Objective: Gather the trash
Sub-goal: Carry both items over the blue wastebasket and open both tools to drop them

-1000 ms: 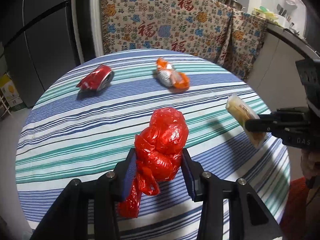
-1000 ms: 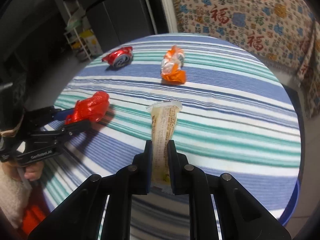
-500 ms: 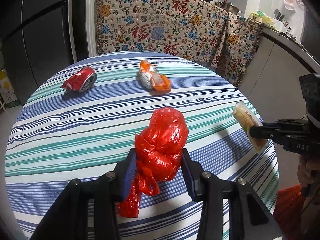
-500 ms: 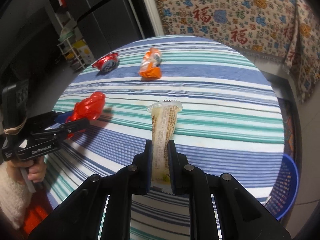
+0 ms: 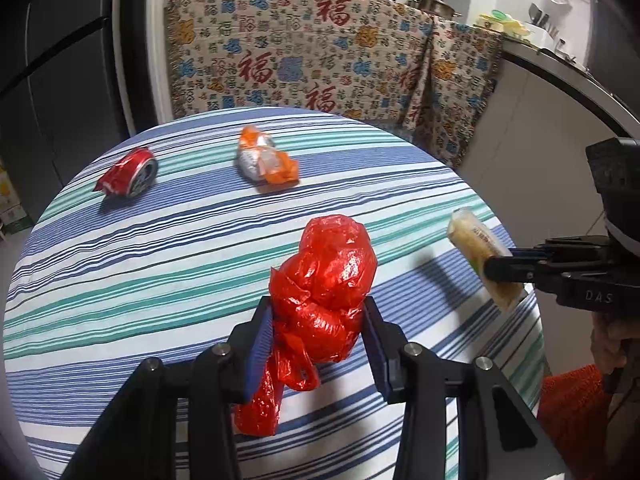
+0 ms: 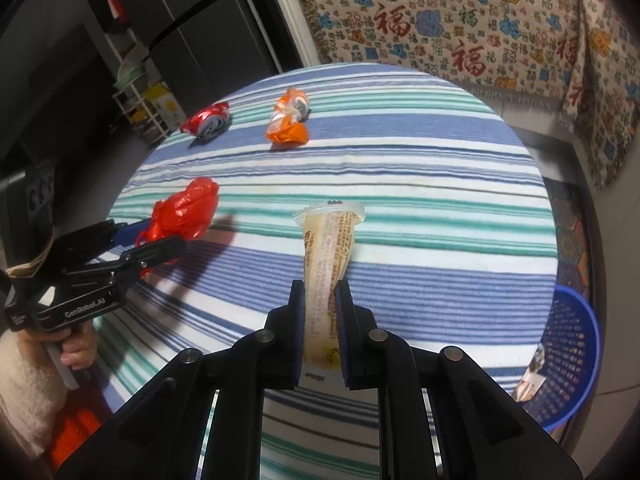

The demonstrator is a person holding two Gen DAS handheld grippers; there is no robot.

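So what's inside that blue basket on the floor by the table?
Only part of the blue basket shows. A crumpled silvery wrapper lies against its near wall. The table edge and the picture's rim hide the rest, so anything else in it can't be seen.

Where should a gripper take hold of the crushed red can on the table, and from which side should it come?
Grip the crushed red can across its flattened red body, not over the round silver end, which faces the cameras. It lies on its side on the striped tablecloth, apart from the orange wrapper, so coming down from above, jaws spanning the narrow crushed width, looks safest.
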